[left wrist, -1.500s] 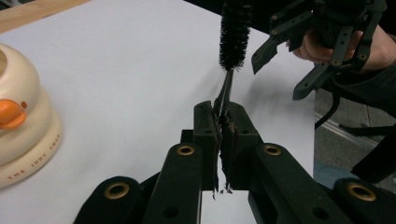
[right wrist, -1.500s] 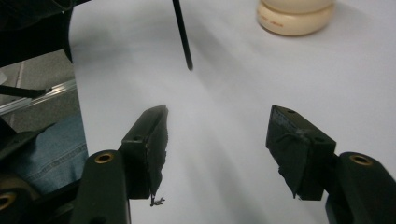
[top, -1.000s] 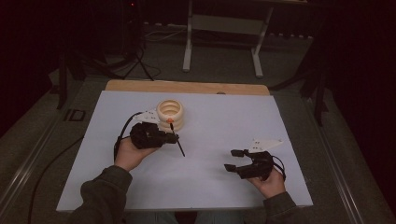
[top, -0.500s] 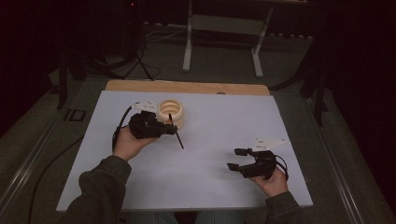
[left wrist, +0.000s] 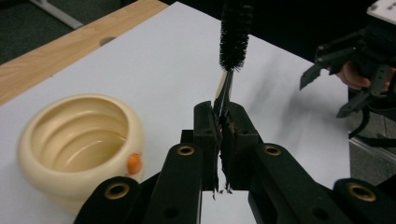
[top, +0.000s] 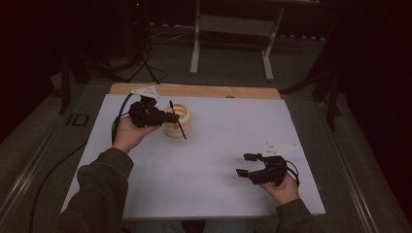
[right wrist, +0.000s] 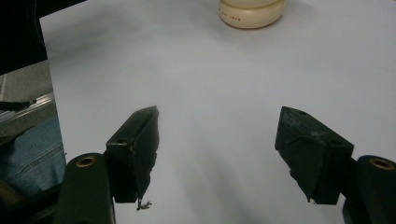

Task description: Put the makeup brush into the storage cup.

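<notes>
Brush (left wrist: 235, 32) in left gripper (left wrist: 223, 122)

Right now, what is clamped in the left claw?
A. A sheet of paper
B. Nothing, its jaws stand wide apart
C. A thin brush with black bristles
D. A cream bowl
C. In the left gripper view the left claw has its jaws closed on the thin handle of the brush, whose black bristle head rises above them; the cream bowl sits apart on the table.
</notes>
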A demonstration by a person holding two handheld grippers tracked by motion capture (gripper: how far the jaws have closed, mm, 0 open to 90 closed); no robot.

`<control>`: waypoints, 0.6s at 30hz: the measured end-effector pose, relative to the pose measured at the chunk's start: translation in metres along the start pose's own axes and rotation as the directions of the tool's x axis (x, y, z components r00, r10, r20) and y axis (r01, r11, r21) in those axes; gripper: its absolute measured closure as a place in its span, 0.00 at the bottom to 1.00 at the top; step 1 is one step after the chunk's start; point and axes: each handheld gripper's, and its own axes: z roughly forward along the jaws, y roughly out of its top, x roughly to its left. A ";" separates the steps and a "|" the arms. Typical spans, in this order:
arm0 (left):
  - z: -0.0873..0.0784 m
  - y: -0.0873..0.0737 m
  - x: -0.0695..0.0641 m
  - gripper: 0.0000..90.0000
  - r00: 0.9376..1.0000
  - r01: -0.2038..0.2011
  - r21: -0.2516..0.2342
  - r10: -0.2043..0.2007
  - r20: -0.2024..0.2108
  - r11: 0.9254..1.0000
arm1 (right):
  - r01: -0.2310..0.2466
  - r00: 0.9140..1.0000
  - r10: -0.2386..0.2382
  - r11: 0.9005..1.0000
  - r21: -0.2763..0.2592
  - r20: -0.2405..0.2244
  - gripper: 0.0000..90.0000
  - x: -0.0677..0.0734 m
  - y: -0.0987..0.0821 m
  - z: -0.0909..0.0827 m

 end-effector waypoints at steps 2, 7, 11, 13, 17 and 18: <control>-0.001 0.005 0.003 0.95 1.000 -0.001 0.008 0.002 -0.009 1.000 | -0.002 1.000 0.002 1.000 0.001 0.002 0.33 -0.001 0.000 0.000; -0.003 0.014 0.011 0.95 1.000 0.012 0.000 -0.012 -0.025 1.000 | -0.006 1.000 0.006 1.000 -0.003 0.003 0.33 -0.002 0.001 0.000; -0.004 0.019 0.018 0.95 0.999 0.026 0.007 -0.026 -0.042 1.000 | -0.006 1.000 0.006 1.000 -0.005 0.006 0.33 -0.003 0.001 0.000; -0.006 0.021 0.022 0.95 0.998 0.033 0.008 -0.033 -0.052 0.999 | -0.006 1.000 0.006 1.000 -0.003 0.005 0.33 -0.003 0.002 0.000; -0.010 0.026 0.028 0.95 0.997 0.049 -0.010 -0.049 -0.067 0.999 | -0.006 1.000 0.006 1.000 -0.010 0.005 0.33 -0.004 0.003 -0.001; -0.012 0.028 0.029 0.95 0.996 0.054 -0.015 -0.055 -0.073 0.998 | -0.008 1.000 0.008 1.000 -0.011 0.006 0.33 -0.004 0.003 -0.001</control>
